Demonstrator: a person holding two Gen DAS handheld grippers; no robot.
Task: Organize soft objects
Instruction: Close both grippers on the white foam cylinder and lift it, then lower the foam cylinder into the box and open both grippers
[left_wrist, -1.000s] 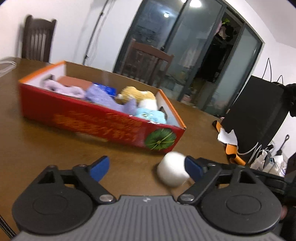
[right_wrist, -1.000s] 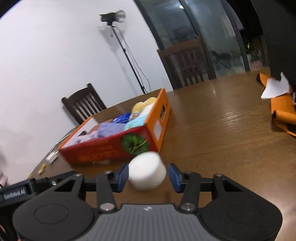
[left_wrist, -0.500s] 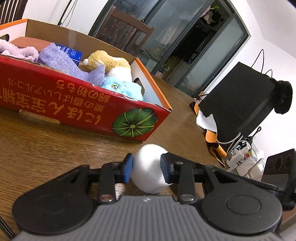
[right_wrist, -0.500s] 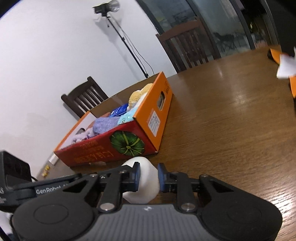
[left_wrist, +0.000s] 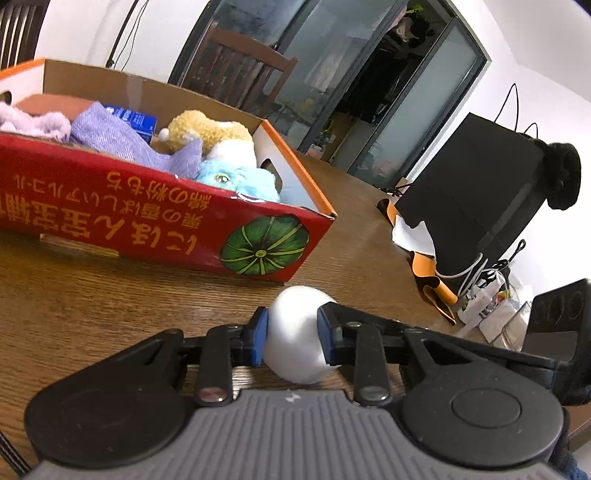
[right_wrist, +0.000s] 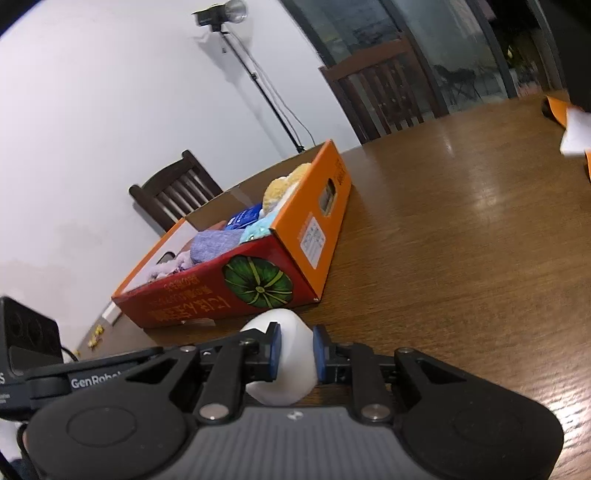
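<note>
Brown wood-grain worktop (right_wrist: 461, 258) fills both views, white wall and dark glass doors behind, wooden chairs at the far edge. Red and orange cardboard box (left_wrist: 155, 229) with a green pumpkin print sits on the worktop, holding a yellow plush (left_wrist: 207, 129), a blue plush (left_wrist: 236, 181), a purple cloth (left_wrist: 114, 136) and a small blue packet (left_wrist: 136, 120). White foam ball (left_wrist: 295, 336) lies on the worktop just in front of the box's pumpkin corner, outside the box. Left claw (left_wrist: 291, 334) is clamped on it, blue pads pressing both sides, ball bulging out in front and below; its jaws have just been closing onto the ball. Right claw (right_wrist: 295, 354) pinches the same white foam ball from another angle, pads squeezing it narrow in the middle; its jaws have also just been closing on it. Right view shows the left claw's black body at lower left, close beside. Black bag (left_wrist: 476, 192) and orange item (left_wrist: 428, 266) stand well apart on the right side of the worktop.
</note>
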